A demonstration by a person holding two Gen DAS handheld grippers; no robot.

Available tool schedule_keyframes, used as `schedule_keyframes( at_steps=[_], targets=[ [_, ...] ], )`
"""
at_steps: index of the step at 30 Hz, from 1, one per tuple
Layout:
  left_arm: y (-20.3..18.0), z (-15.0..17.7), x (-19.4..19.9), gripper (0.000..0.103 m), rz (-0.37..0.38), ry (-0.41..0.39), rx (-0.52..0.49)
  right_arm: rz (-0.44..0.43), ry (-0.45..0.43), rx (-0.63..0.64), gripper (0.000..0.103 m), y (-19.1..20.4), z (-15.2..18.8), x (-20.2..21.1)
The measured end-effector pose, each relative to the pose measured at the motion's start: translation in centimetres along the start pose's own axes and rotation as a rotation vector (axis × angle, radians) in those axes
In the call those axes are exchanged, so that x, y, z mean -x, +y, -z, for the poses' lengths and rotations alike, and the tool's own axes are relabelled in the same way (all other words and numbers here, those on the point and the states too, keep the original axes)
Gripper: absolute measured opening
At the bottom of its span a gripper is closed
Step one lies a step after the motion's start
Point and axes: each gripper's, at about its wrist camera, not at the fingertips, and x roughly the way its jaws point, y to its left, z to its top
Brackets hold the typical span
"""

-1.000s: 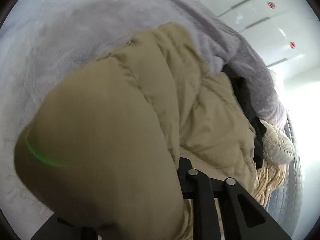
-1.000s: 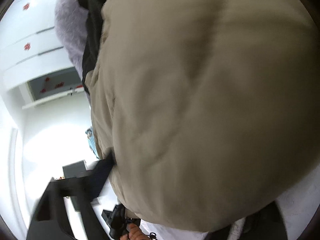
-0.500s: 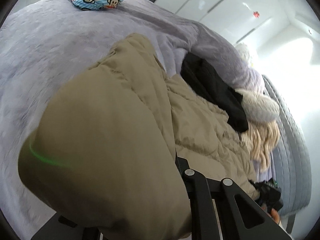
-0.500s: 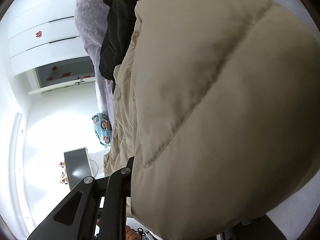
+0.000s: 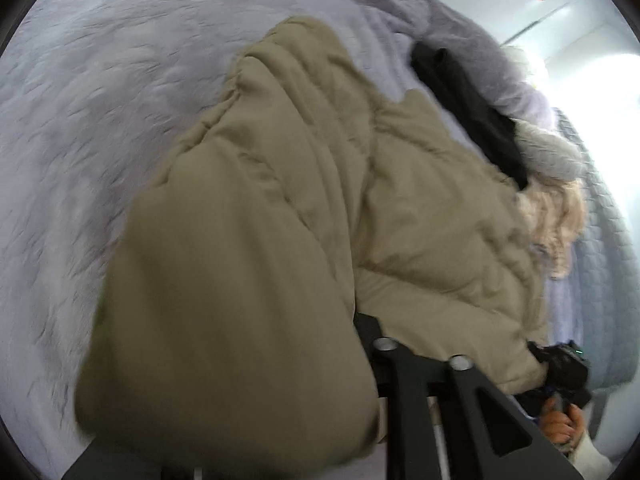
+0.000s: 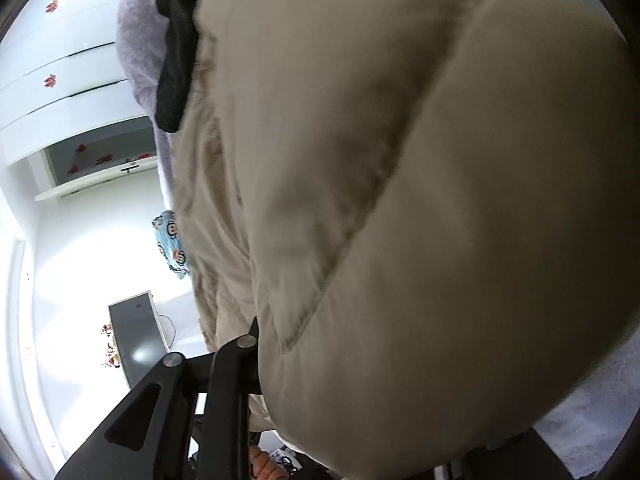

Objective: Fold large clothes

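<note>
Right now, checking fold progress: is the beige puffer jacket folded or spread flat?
Neither: the beige puffer jacket lies bunched on the bed.

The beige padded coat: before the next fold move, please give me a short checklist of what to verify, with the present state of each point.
1. Left gripper has the beige padded coat between its jaws: ok, though the jaws are opening.
2. Right gripper has coat fabric between its jaws: ok; these jaws are opening too.
3. Firmness of both grips: cannot tell, the coat hides the pads.
4. Coat lies flat: not ok, it is bunched and creased.
5. Black garment is apart from the coat: not ok, it lies against the coat's edge.
6. Purple bedspread has bare room beside the coat: ok.
</note>
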Motion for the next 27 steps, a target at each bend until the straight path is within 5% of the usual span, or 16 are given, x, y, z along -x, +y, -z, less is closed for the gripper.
schedule_keyframes(
  at_steps=[2, 3, 6, 10, 11, 13, 14, 21, 23, 26, 27],
  targets=[
    [0.2, 0.8, 0.8, 0.056, -0.078, -0.015, 0.025, 0.052, 0.016, 0.023, 0.044, 0.6, 0.0, 0.3],
    [0.3, 1.1, 1.3, 0.059, -0.103, -0.023, 0.030, 0.077, 0.028, 0.043, 0.050, 1.0, 0.2, 0.6],
    [1.1, 2.0, 3.5, 0.059, -0.130, -0.025, 0.037, 0.164, 0.051, 0.114, 0.063, 1.8, 0.7, 2.4],
    [2.3, 2.4, 7.4, 0.059, -0.174, -0.077, 0.044, 0.281, 0.078, 0.217, 0.063, 3.4, 2.1, 4.7],
    [2.7, 2.2, 8.3, 0.059, -0.177, -0.091, 0.043, 0.300, 0.068, 0.252, 0.061, 4.0, 2.5, 5.6],
    [3.8, 1.4, 9.4, 0.059, -0.171, -0.097, 0.045, 0.333, 0.038, 0.318, 0.026, 5.7, 3.0, 6.4],
    [4.5, 0.5, 9.5, 0.059, -0.144, -0.091, 0.043, 0.343, 0.017, 0.353, 0.024, 6.6, 3.3, 6.7],
    [6.6, -4.8, 4.1, 0.059, 0.068, 0.106, -0.056, 0.465, -0.070, 0.464, 0.023, 10.8, 4.3, 2.5],
    [6.5, -5.2, 2.1, 0.059, 0.146, 0.190, -0.079, 0.519, -0.062, 0.466, 0.023, 9.8, 2.3, 2.6],
    [5.1, -4.5, 0.9, 0.038, 0.059, 0.249, -0.251, 0.617, -0.059, 0.433, 0.023, 9.3, 2.1, 0.6],
    [4.8, -4.0, 0.4, 0.038, 0.020, 0.274, -0.323, 0.633, -0.062, 0.424, 0.023, 9.3, 2.0, 0.7]
  ],
)
